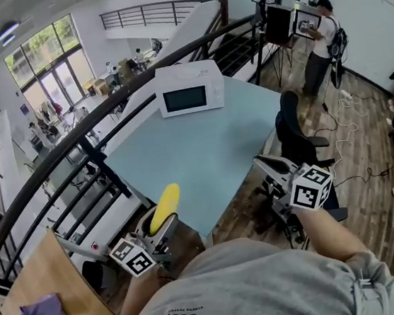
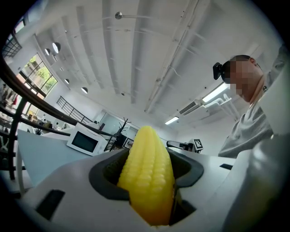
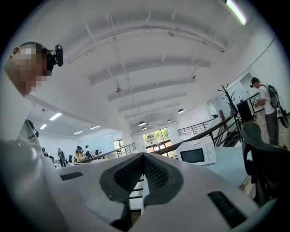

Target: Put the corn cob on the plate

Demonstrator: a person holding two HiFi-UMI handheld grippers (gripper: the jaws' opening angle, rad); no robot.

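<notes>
The whole light-blue counter (image 1: pixel 203 152), with the white microwave (image 1: pixel 190 88) at its far end, is laid out only in the head view; both gripper views are tilted toward the ceiling. The right gripper (image 3: pixel 144 159) is shown by its own view with fingers closed tip to tip on nothing, and the left gripper (image 2: pixel 149 162) is shown clenched on the corn cob (image 2: pixel 147 179) between its dark pads. The cob is held in the air off the counter's near edge, long axis along the fingers, tip pointed away from the person toward the microwave.
</notes>
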